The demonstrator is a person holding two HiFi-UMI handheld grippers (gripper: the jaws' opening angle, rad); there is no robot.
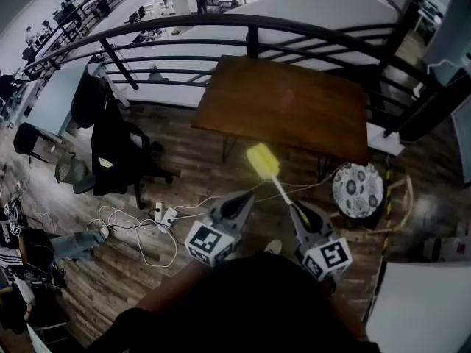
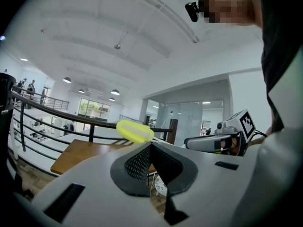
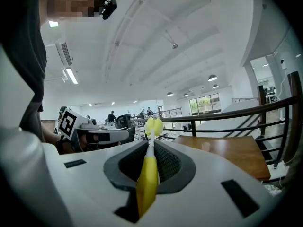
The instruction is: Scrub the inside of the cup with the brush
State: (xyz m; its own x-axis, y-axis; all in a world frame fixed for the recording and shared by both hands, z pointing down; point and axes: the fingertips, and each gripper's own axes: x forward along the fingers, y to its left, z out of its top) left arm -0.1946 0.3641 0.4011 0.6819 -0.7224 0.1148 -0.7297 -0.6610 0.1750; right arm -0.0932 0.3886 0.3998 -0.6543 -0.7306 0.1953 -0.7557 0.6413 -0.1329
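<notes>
My right gripper [image 1: 296, 209] is shut on a yellow brush [image 1: 272, 176]. Its white stem and yellow sponge head [image 1: 262, 160] stick out past the jaws, toward the table. In the right gripper view the yellow handle [image 3: 147, 178] lies between the pads and the sponge head [image 3: 154, 126] stands upright. My left gripper [image 1: 246, 198] is beside it, shut with nothing in it; its black pads [image 2: 142, 162] meet in the left gripper view. The brush head [image 2: 135, 131] shows there too. A small pale cup-like thing [image 3: 205, 146] stands on the brown wooden table [image 3: 227, 152]; I cannot make it out from the head view.
The brown table [image 1: 287, 105] stands against a black metal railing [image 1: 250, 31]. On the wooden floor are a black office chair with a dark jacket [image 1: 110, 145], a power strip with white cables [image 1: 163, 215] and a round patterned stool [image 1: 358, 190].
</notes>
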